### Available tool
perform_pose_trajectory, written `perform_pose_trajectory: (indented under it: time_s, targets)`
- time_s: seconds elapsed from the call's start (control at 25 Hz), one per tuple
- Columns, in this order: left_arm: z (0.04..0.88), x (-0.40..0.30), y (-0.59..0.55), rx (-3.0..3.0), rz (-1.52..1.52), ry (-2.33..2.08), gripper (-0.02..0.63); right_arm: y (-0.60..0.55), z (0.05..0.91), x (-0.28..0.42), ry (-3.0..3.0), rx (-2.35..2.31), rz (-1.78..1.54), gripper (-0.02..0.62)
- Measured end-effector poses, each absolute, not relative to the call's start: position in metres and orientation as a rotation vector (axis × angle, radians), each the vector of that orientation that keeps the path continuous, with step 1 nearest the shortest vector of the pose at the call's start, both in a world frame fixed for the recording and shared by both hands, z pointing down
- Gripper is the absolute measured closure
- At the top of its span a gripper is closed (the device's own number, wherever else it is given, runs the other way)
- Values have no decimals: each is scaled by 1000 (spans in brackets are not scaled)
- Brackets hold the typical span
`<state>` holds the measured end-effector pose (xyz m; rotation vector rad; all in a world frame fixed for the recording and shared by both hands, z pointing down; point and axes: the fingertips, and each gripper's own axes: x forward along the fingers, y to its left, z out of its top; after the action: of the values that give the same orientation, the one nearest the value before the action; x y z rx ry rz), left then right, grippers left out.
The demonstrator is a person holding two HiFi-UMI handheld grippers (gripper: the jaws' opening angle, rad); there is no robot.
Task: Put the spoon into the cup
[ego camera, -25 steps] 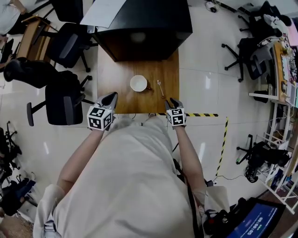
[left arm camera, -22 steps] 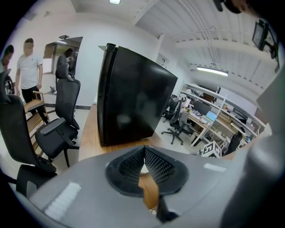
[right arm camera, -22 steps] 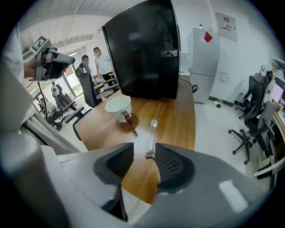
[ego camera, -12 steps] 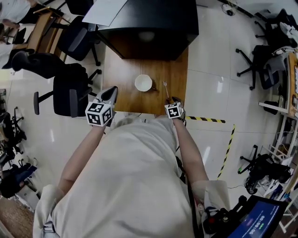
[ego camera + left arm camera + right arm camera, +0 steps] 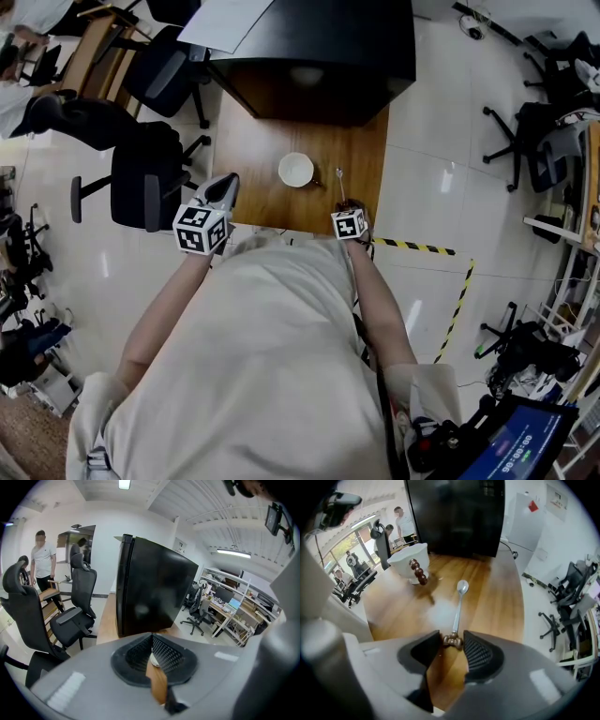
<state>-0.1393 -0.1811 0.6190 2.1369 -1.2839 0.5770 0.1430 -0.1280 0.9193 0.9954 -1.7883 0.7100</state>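
One spoon (image 5: 458, 606), one cup (image 5: 408, 560) — right gripper's (image 5: 451, 635) fingers (image 5: 480, 656) released astride its handle, left gripper's (image 5: 152, 637) clenched.

A white cup (image 5: 296, 170) is seen near the middle of a wooden counter (image 5: 253, 155), a spoon (image 5: 341, 182) is laid just to its right, the right gripper (image 5: 352, 208) is held at the spoon's near end, and the left gripper (image 5: 223, 186) is held by the counter's near left corner.

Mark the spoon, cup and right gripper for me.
spoon (image 5: 462, 587), right gripper view, its bowl.
cup (image 5: 403, 562), right gripper view, white outer wall.
right gripper (image 5: 451, 639), right gripper view, midway between its fingers.
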Motion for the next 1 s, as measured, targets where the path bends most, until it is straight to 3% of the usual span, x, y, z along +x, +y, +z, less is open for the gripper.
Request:
perform_pose_trajectory:
  time_s: [0.24, 1.0]
  targets:
    - [619, -141, -183, 2145, 571, -1278, 629, -126, 918, 143, -1775, 1016, 723, 466]
    - [623, -136, -178, 2171, 519, -1233, 629, -150, 826, 129, -1966, 1133, 676, 469]
